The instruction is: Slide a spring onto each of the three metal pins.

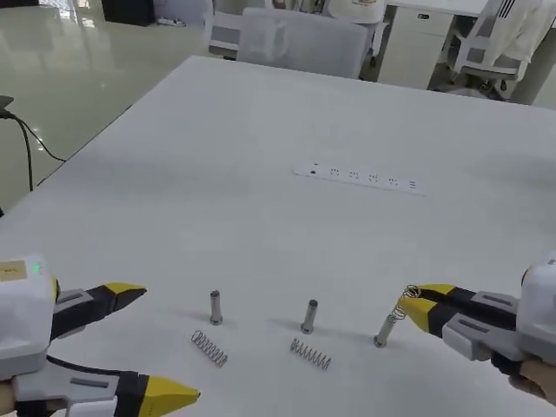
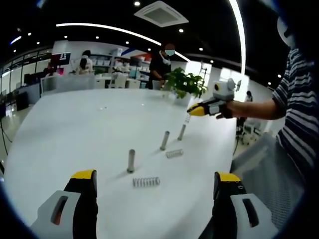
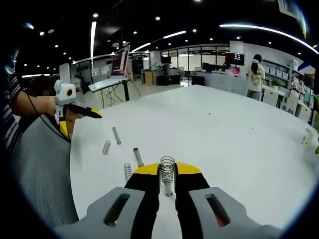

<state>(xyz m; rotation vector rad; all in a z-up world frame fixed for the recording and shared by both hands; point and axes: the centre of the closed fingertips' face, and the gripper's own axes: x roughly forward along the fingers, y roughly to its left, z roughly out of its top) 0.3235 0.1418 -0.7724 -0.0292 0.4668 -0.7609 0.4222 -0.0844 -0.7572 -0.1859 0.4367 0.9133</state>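
Three short metal pins stand in a row near the table's front: left pin [image 1: 215, 307], middle pin [image 1: 309, 315], right pin [image 1: 381, 333]. My right gripper [image 1: 415, 297] is shut on a spring [image 1: 400, 307] held right over the right pin's top; its own view shows the spring [image 3: 167, 171] between the shut jaws with the pin [image 3: 168, 189] below. Two loose springs [image 1: 208, 347] [image 1: 310, 354] lie in front of the other pins. My left gripper [image 1: 156, 343] is open and holds nothing, left of the left pin [image 2: 131, 160].
A white power strip [image 1: 360, 178] lies flat at the table's middle. Office chairs [image 1: 300, 39] stand beyond the far edge. The table's left edge [image 1: 95, 143] runs diagonally. People stand in the background of both gripper views.
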